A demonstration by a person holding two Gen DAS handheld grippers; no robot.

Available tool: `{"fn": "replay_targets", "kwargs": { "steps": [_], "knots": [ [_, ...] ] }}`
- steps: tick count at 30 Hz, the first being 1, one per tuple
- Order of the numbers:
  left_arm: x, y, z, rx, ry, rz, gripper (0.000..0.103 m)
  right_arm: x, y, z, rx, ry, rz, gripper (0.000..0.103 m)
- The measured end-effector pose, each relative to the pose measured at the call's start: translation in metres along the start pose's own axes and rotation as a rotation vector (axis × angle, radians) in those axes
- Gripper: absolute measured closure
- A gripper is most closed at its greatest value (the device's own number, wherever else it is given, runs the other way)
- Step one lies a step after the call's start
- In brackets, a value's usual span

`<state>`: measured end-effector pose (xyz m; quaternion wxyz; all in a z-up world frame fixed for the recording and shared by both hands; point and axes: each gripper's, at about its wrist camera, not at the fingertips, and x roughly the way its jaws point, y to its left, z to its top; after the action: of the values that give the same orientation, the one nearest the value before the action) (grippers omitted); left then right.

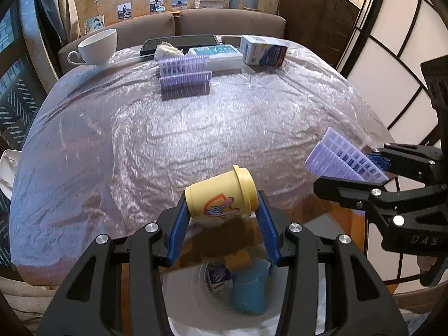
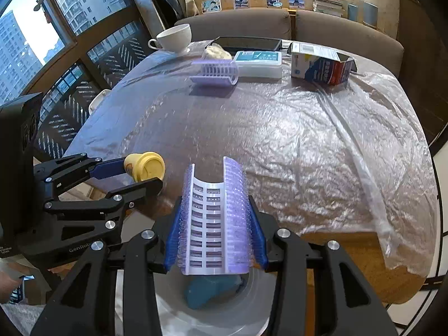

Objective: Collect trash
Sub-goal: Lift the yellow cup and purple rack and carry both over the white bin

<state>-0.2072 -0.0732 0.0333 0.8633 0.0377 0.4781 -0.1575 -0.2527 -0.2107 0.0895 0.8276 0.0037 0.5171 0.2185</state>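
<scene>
My left gripper (image 1: pixel 222 215) is shut on a small yellow lidded cup (image 1: pixel 221 196) with a cartoon print, held at the table's near edge above a white trash bin (image 1: pixel 196 291). It also shows in the right wrist view (image 2: pixel 145 166). My right gripper (image 2: pixel 214 229) is shut on a curved purple plastic rack piece (image 2: pixel 214 218), also above the bin (image 2: pixel 252 308); this piece shows in the left wrist view (image 1: pixel 344 156). The bin holds a blue wad (image 1: pixel 249 291), a small box (image 1: pixel 218 277) and a yellow item.
The table under crinkled clear plastic (image 1: pixel 196 128) carries another purple rack piece (image 1: pixel 183 68), a white flat box (image 1: pixel 221 56), a blue-and-white carton (image 1: pixel 263 50), a white cup (image 1: pixel 96 47), a crumpled tissue (image 1: pixel 166 50) and a dark tablet (image 1: pixel 179 42). A sofa stands behind.
</scene>
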Motion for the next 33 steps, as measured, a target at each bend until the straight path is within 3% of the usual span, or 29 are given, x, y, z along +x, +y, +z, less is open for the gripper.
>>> {"fn": "replay_targets", "kwargs": {
  "steps": [33],
  "knots": [
    [-0.013, -0.022, -0.053, 0.079, 0.099, -0.023, 0.055, 0.001, 0.020, -0.058, -0.057, 0.142, 0.037, 0.061]
  ]
}}
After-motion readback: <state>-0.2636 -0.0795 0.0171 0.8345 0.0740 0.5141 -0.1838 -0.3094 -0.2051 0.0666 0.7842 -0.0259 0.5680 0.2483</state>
